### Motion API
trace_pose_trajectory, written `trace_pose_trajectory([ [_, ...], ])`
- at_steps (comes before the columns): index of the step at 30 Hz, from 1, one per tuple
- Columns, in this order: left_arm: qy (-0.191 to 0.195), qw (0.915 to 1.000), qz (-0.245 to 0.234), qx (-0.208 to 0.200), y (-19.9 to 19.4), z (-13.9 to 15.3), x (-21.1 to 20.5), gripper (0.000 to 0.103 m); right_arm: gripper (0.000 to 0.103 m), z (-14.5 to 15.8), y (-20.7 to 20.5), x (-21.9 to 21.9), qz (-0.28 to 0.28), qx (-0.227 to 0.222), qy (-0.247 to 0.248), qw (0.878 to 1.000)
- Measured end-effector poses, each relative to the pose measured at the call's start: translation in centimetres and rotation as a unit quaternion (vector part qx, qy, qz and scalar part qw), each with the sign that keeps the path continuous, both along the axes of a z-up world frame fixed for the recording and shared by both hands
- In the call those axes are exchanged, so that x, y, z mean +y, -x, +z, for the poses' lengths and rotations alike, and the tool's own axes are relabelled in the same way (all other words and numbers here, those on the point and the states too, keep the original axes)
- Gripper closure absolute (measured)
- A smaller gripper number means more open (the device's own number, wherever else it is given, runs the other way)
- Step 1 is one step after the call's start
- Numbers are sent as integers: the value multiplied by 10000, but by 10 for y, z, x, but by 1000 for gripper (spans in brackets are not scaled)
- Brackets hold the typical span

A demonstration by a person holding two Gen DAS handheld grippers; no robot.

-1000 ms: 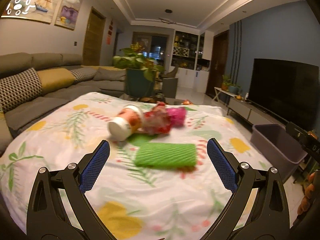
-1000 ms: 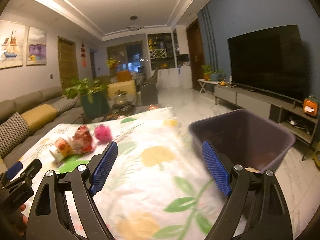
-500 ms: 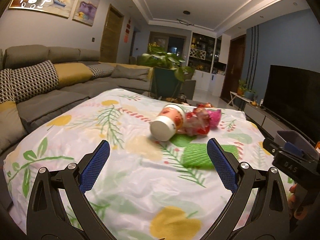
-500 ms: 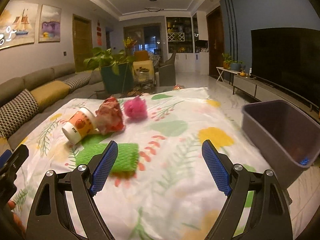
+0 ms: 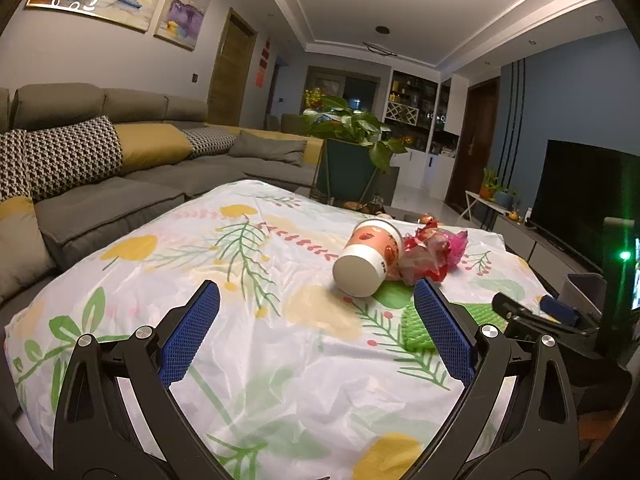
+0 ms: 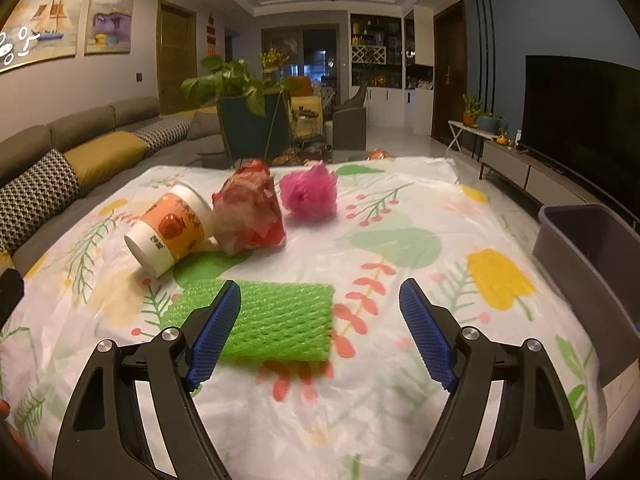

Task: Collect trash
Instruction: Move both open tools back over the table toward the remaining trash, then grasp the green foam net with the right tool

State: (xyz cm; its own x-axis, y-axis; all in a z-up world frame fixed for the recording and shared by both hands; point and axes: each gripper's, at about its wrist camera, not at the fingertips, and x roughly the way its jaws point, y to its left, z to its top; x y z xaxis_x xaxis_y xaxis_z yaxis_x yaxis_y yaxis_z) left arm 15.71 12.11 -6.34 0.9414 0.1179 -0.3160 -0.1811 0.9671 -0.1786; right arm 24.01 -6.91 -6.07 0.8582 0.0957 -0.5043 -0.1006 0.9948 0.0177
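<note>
On the floral tablecloth (image 6: 400, 240) lie a tipped paper cup (image 6: 170, 230), a crumpled red wrapper (image 6: 250, 210), a pink mesh ball (image 6: 309, 192) and a flat green foam net (image 6: 276, 322). My right gripper (image 6: 320, 304) is open just above the net's near edge, its left finger over the net. My left gripper (image 5: 316, 308) is open over bare cloth, left of the cup (image 5: 366, 262), wrapper (image 5: 424, 254) and net (image 5: 416, 326). The right gripper's body (image 5: 536, 314) shows at the left view's right edge.
A grey bin (image 6: 596, 264) stands off the table's right edge. A grey sofa (image 5: 100, 168) runs along the left, a potted plant (image 6: 244, 112) stands behind the table, and a TV (image 6: 580, 120) fills the right wall.
The right gripper has swung left from the bin and closed in low over the green net. The left gripper has shifted left, so the trash now sits to its right.
</note>
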Motion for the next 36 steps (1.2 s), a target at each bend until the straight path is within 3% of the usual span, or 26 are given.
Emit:
trace_pose_trajectory([
  [9,60,9999,14,89,-6,-8,8,7,30,-15,-16,10,278,456,-29,9986],
  [17,57,9999,11,112,-8,-9,7,7,77,-23,-23,22,628,689,62,9956],
  [20,81,9999,11,136,-8,-10,7,7,91,-23,-22,22,734,695,4,9949],
  [24,96,9998,4,164,-9,-10,8,7,96,-20,-17,20,833,599,-94,9947],
  [36,136,9996,-80,234,-13,-12,6,7,97,3,3,-11,570,144,-339,9977],
])
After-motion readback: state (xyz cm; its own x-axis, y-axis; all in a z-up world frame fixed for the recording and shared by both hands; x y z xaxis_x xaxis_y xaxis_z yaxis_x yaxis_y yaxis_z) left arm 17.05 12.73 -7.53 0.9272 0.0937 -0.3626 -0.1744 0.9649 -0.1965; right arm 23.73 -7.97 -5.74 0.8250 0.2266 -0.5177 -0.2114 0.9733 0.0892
